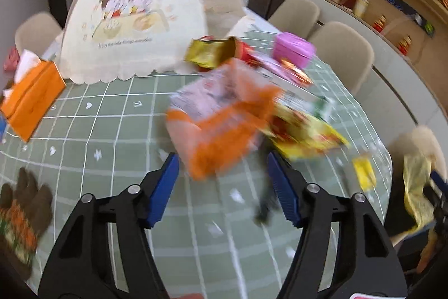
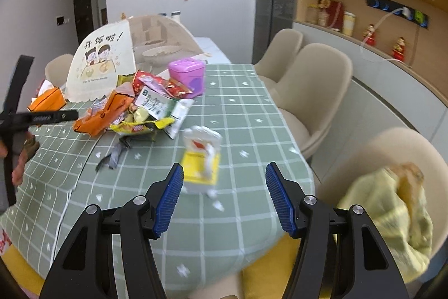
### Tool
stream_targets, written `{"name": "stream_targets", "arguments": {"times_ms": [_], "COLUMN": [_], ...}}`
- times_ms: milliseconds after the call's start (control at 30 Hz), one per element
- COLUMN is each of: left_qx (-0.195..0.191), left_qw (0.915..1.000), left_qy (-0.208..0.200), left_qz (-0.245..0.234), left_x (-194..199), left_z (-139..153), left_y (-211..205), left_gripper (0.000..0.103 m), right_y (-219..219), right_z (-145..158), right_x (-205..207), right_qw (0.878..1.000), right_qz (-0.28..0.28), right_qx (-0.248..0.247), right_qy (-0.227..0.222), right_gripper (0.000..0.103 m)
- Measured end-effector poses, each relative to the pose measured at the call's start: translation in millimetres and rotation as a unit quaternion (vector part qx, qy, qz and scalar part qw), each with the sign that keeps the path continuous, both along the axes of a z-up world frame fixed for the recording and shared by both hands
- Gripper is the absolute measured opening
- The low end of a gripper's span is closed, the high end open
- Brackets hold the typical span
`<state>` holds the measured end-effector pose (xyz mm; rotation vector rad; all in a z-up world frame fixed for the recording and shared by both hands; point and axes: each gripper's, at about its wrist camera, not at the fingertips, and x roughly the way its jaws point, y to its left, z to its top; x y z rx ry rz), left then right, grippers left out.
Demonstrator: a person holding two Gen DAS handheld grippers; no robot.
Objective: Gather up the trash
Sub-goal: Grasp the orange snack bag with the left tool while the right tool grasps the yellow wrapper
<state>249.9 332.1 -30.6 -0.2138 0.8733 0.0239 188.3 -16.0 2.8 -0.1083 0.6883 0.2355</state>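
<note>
A heap of snack wrappers lies on the green checked tablecloth (image 2: 238, 108): a big orange bag (image 1: 224, 125), yellow wrappers (image 1: 308, 136), a gold pouch (image 1: 208, 52) and red packets. My left gripper (image 1: 222, 159) stands open just short of the orange bag, with nothing between its blue pads (image 1: 165, 187). In the right wrist view the same orange bag (image 2: 103, 114) sits at the left of the heap. My right gripper (image 2: 224, 168) is open around a yellow and white packet (image 2: 201, 159) that lies on the cloth, pads apart from it. A small dark wrapper (image 2: 112, 156) lies nearby.
A cream food cover (image 1: 128, 27) with a cartoon print stands behind the heap. An orange tissue box (image 1: 30, 100) is at the left and a purple box (image 2: 187, 74) behind the wrappers. Beige chairs (image 2: 316, 86) line the right side; one holds a yellow cloth (image 2: 392, 217).
</note>
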Motion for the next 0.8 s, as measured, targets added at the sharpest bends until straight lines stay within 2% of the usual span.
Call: {"name": "stream_targets", "arguments": {"times_ms": [133,233,267,300,333,500,567,667,733,800], "left_qx": [-0.039,-0.044,-0.048,-0.055,-0.075,-0.129,-0.131,-0.111,-0.111,-0.117], "left_qw": [0.9985,0.9961,0.9949,0.9940,0.9924,0.9879,0.9881,0.9908,0.9908,0.9897], "left_qy": [0.025,0.060,0.075,0.083,0.086,0.074,0.074,0.072,0.071,0.069], "left_qz": [0.030,0.047,0.048,0.046,0.045,0.043,0.033,0.025,0.033,0.046], "left_x": [41,65,70,71,70,46,37,24,18,18], "left_z": [-22,-42,-48,-52,-56,-51,-47,-39,-38,-38], "left_y": [32,43,46,49,53,70,73,80,90,103], "left_gripper": [0.056,0.054,0.050,0.039,0.037,0.024,0.021,0.020,0.020,0.019], "right_y": [36,57,67,75,85,131,145,166,178,194], "right_z": [-2,2,4,5,7,4,-3,-15,-23,-36], "right_x": [33,55,67,75,85,127,134,141,145,152], "right_qw": [1.000,0.999,0.999,0.999,0.999,0.997,0.995,0.987,0.980,0.974], "right_qz": [0.016,0.028,0.034,0.037,0.043,0.067,0.088,0.142,0.172,0.194], "right_qx": [-0.002,-0.002,-0.001,-0.001,-0.003,-0.012,-0.017,-0.028,-0.037,-0.065], "right_qy": [0.023,0.030,0.032,0.032,0.033,0.042,0.052,0.075,0.089,0.099], "right_gripper": [0.058,0.058,0.058,0.058,0.058,0.058,0.056,0.056,0.055,0.051]}}
